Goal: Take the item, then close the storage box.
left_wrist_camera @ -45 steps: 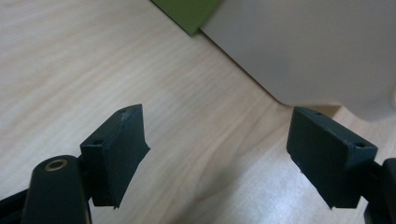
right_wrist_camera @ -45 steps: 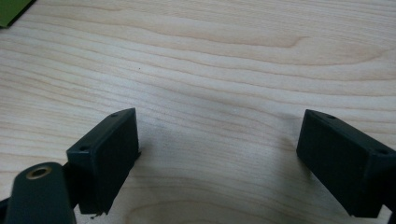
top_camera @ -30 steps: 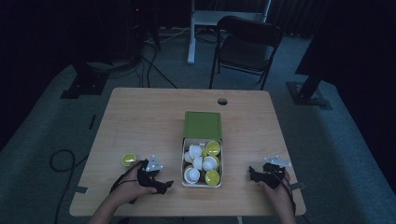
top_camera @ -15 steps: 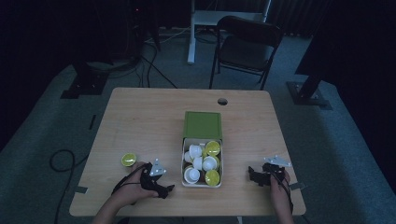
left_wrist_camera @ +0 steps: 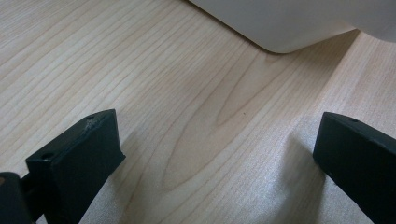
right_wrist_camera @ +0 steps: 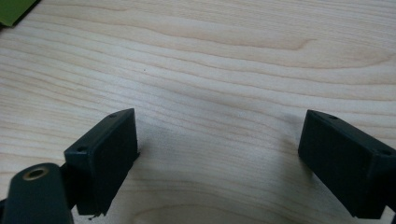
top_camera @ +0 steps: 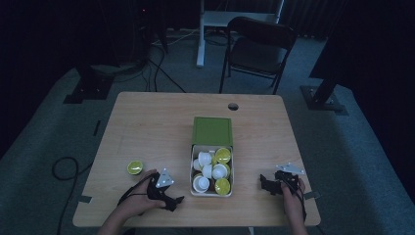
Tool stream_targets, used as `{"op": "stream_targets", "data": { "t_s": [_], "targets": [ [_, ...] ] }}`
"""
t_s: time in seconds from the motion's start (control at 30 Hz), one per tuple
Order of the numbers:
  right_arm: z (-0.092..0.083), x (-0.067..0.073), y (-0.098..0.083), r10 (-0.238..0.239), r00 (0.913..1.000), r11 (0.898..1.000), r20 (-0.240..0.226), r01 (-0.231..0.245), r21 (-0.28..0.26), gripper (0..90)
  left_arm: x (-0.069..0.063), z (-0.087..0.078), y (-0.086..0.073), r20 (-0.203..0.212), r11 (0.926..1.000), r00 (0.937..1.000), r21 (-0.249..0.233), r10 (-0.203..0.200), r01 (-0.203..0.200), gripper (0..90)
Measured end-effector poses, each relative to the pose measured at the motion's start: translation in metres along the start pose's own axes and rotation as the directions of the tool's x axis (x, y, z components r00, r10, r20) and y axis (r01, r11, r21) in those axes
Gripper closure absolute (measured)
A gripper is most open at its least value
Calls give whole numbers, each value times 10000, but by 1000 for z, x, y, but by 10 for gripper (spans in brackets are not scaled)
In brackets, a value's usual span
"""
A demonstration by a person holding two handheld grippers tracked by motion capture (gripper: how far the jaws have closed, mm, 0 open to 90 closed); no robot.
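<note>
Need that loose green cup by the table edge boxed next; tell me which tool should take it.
Left. The left tool is open and sits just beside the green cup; the right tool lies beyond the box.

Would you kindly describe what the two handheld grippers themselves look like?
Both the left gripper and the right gripper are black, each topped with a grey three-cornered plate. Their fingers are blocky matte black pads with small screw holes; a thin black cable trails from each.

Bare tabletop (top_camera: 147, 127) lies open left, right and behind — the cup-filled white box (top_camera: 212, 170) and its green lid (top_camera: 212, 131) block the middle; a lime-green cup (top_camera: 134, 167) sits near-left.
</note>
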State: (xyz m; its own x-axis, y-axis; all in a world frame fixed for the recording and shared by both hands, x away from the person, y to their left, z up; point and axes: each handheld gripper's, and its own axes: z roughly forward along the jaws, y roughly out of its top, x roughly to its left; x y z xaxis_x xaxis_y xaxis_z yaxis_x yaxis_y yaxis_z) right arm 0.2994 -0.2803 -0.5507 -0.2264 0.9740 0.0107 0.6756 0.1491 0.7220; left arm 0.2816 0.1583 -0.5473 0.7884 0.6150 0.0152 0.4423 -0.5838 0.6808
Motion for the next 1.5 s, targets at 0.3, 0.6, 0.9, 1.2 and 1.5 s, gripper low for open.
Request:
{"op": "stream_targets", "data": {
  "t_s": [0.3,0.6,0.9,1.2,1.5],
  "targets": [
    [1,0,1,106,9999,9999,15,-106,-18,113,-3,1,1,-238,9997,9994,4,-239,239,9],
    [-5,6,-3,995,9920,9941,-782,-1025,-358,107,-3,-6,2,-520,9997,9984,-141,-223,216,10],
    [-28,33,1,-425,9576,9955,-2849,163,-937,107,-5,-27,21,336,9897,9992,-1406,-224,269,10],
    [-43,52,6,-910,8885,9860,-4498,169,-1661,107,-14,-26,34,491,9818,9988,-1895,-5,98,10],
    [-41,69,13,-1523,8489,9764,-5061,499,-2102,108,-12,-22,43,380,9604,9992,-2786,148,-36,10]
  ]
}}
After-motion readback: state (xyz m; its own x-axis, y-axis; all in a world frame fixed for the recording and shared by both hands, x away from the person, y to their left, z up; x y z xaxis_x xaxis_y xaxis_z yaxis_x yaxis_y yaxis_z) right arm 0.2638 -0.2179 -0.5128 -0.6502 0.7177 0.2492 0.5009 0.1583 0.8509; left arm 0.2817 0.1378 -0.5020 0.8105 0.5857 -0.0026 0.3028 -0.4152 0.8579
